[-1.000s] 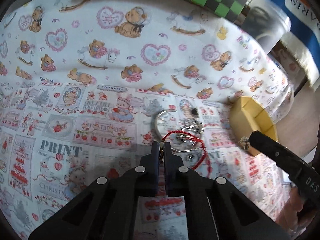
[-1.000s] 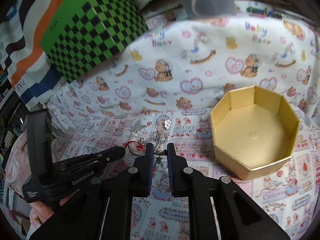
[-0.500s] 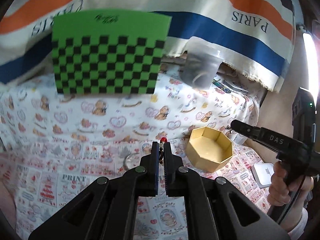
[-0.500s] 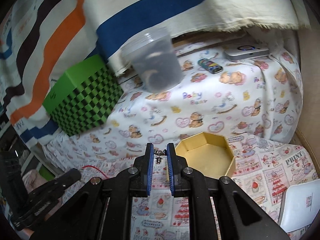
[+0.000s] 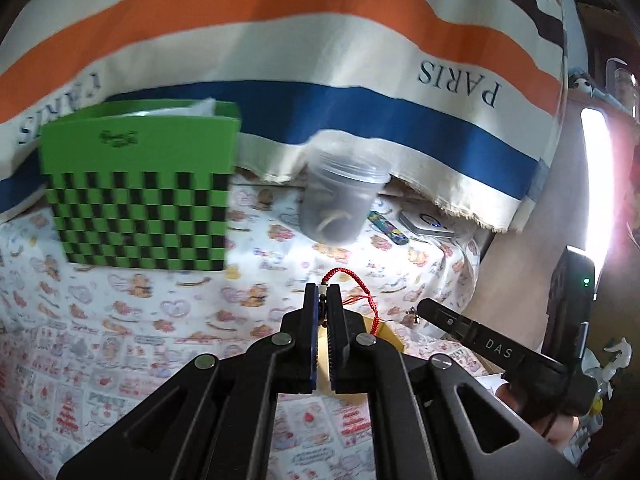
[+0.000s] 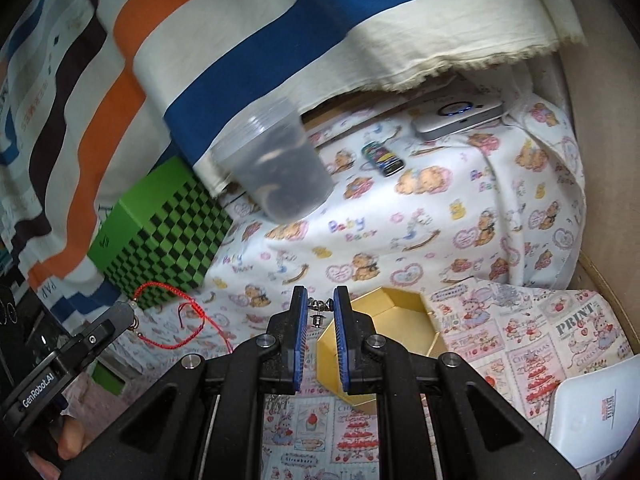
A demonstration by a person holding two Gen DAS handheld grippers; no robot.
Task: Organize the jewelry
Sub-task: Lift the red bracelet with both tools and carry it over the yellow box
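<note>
The left gripper [image 5: 323,294] has its fingers pressed together on a red cord bracelet [image 6: 176,318], pinching it at the beaded end; in the left wrist view a short loop of red cord arches up over the fingertips near the centre of the frame and a thin tail hangs down to the right. From the right wrist view the same bracelet hangs at the lower left of the frame as a thin, slack red loop with loose thread ends, dangling above the patterned cloth [image 6: 420,232], and a small pale bead sits beside the fingertip. The right gripper [image 6: 321,302] has its fingers drawn close on a small silver earring [image 6: 319,312], which spans the narrow gap between the blue pads; a tiny metal post with a rounded back hangs down from it. Just below and to the right of those fingers sits the gold box [image 6: 384,328], open at the top, yellow inside, resting on the cloth. In the upper half of the frame stand a green checkered box [image 5: 136,196] and a cloudy plastic cup [image 5: 340,200] before a striped sheet [image 5: 280,48].
</note>
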